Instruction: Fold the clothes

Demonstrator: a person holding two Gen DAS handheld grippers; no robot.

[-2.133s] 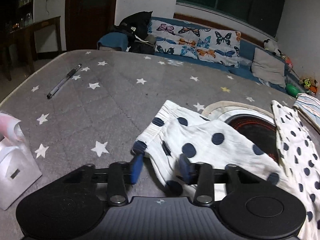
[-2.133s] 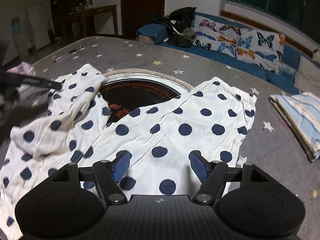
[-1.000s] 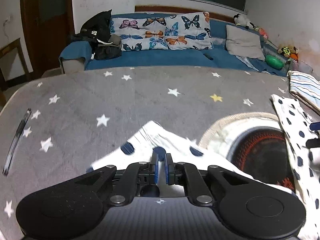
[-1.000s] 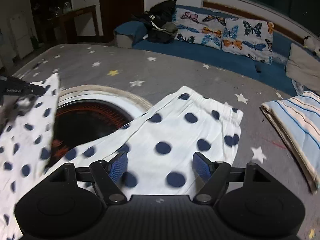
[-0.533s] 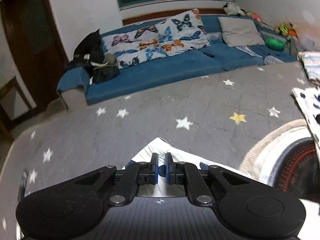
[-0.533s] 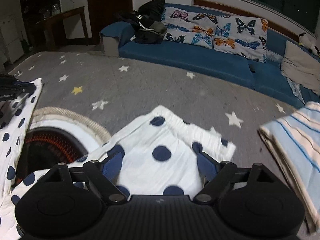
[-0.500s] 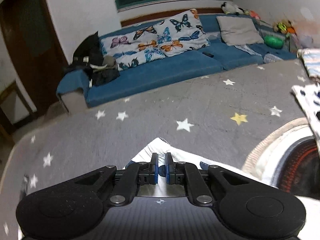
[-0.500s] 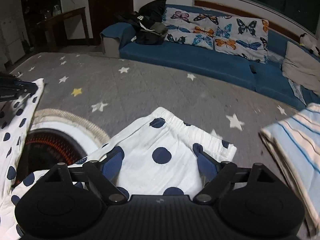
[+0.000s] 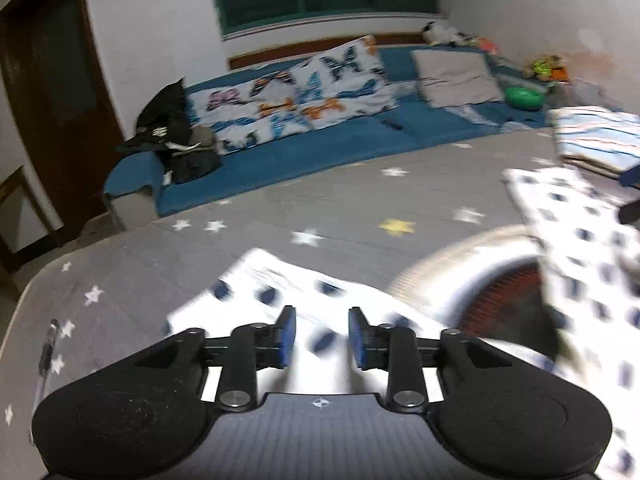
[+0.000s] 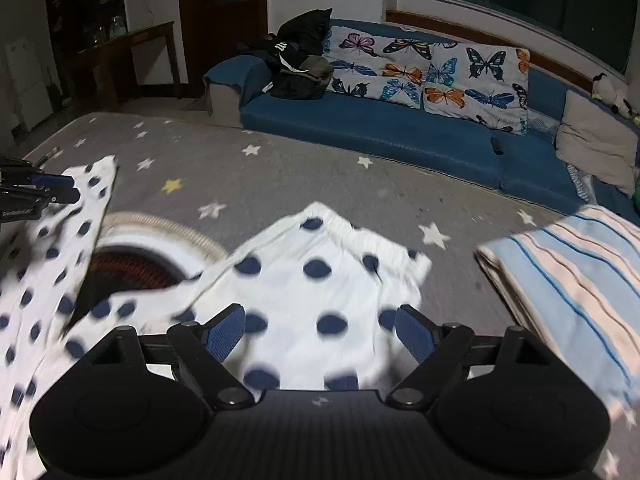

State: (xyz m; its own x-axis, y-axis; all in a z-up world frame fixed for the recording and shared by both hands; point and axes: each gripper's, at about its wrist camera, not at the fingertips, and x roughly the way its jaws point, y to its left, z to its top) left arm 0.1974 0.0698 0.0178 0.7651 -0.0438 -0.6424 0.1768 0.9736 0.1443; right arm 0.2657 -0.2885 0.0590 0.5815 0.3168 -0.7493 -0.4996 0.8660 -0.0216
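White trousers with dark blue dots point(image 9: 280, 288) lie on the grey star-patterned table cover point(image 9: 160, 264). In the left wrist view my left gripper point(image 9: 318, 338) is open just above one leg end, which lies blurred below the pads. The other leg point(image 9: 592, 264) runs up the right side. In the right wrist view my right gripper point(image 10: 320, 330) is wide open over the waistband part point(image 10: 320, 272), holding nothing. The left gripper point(image 10: 44, 194) shows at the left edge beside the other leg point(image 10: 60, 248).
A round red-glowing heater opening with a cream rim point(image 10: 132, 264) sits in the table between the legs. A folded striped cloth point(image 10: 572, 272) lies to the right. A pen point(image 9: 46, 352) lies at the left edge. A blue sofa with butterfly cushions point(image 10: 420, 120) stands behind.
My left gripper, shut on the leg end half a second ago, has opened and the cloth has dropped beneath it. The right gripper stays open and has moved slightly.
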